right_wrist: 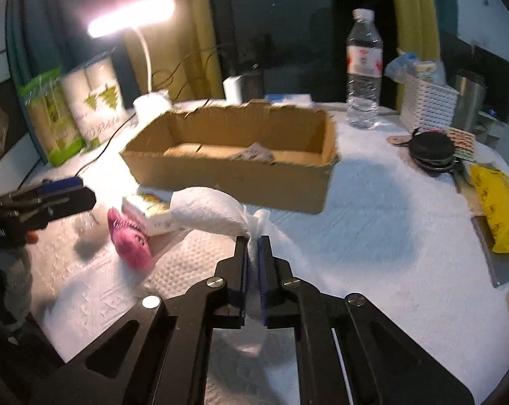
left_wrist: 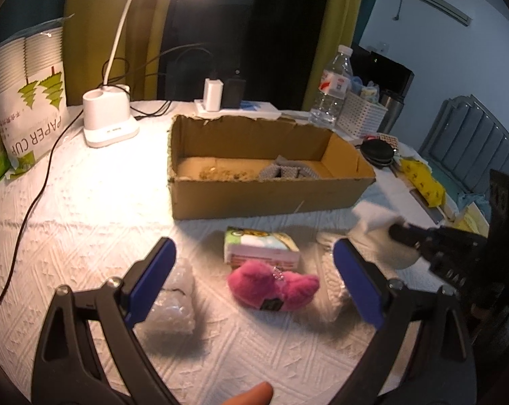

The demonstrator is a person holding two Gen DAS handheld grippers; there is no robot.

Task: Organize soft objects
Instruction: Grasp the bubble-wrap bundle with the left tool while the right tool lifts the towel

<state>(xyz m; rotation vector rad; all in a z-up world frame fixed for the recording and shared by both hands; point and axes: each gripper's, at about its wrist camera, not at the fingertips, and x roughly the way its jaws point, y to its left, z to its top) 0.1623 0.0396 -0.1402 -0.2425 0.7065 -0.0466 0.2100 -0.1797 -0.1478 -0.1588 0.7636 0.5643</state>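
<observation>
My right gripper is shut on a white paper towel, which bulges out to the left of its blue pads above the tablecloth. The same towel shows at the right of the left wrist view, with the right gripper behind it. My left gripper hangs open over a pink plush toy, which lies between its fingers, untouched. A small tissue pack lies just behind the plush. Clear plastic bags lie beside it. The cardboard box stands beyond, with a grey item inside.
A white desk lamp and its black cable are at the left, by a paper cup pack. A water bottle, white basket, black round case and yellow packet crowd the right side.
</observation>
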